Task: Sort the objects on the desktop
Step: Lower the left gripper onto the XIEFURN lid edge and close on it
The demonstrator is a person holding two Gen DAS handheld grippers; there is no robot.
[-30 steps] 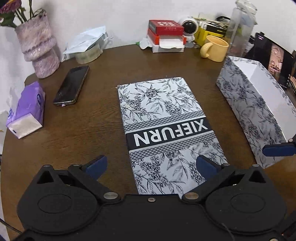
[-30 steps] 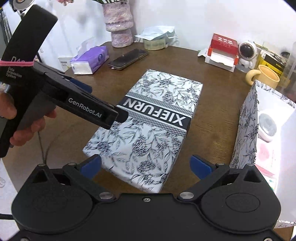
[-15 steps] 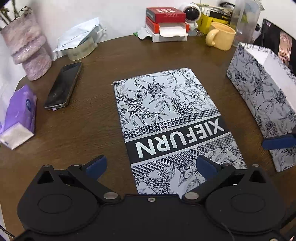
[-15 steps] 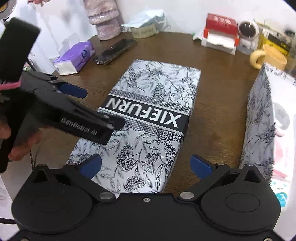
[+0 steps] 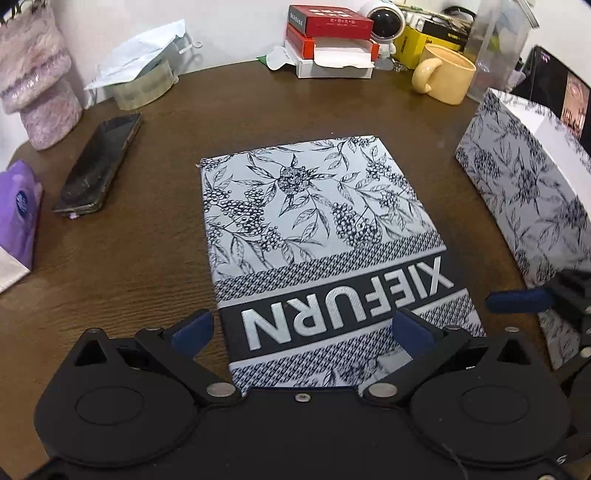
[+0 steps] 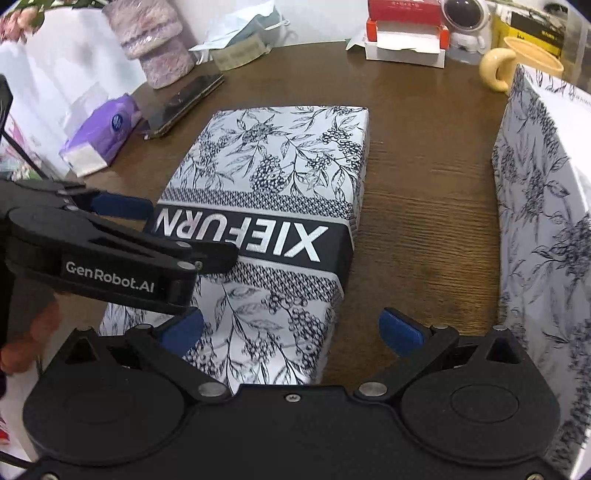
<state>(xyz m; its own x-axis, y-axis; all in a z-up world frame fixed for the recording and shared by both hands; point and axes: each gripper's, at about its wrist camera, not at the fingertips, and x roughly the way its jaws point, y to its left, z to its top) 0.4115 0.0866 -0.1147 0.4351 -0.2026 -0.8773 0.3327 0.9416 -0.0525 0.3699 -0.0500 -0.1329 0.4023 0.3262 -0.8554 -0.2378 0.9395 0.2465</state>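
1. Left gripper (image 5: 301,328) is hovering with its jaws spread wide, straddling the near left part of the box lid (image 5: 317,236); "GenRobot.AI" is showing on its side in the right wrist view.
2. Right gripper (image 6: 291,330) is also gaping apart, holding nothing, over the lid's near right corner.
3. Lid is lying flat mid-table, floral print, black band reading "XIEFURN", upside down to both cameras.
4. Open box (image 5: 532,206) with the same print is sitting well to the right, a bare strip of table (image 6: 424,206) running between them.
5. Left side: phone (image 5: 99,166) and purple tissue pack (image 5: 18,210) are lying apart from the lid.
6. Far edge: yellow mug (image 5: 447,77) and red boxes (image 5: 328,22), text too small to read.
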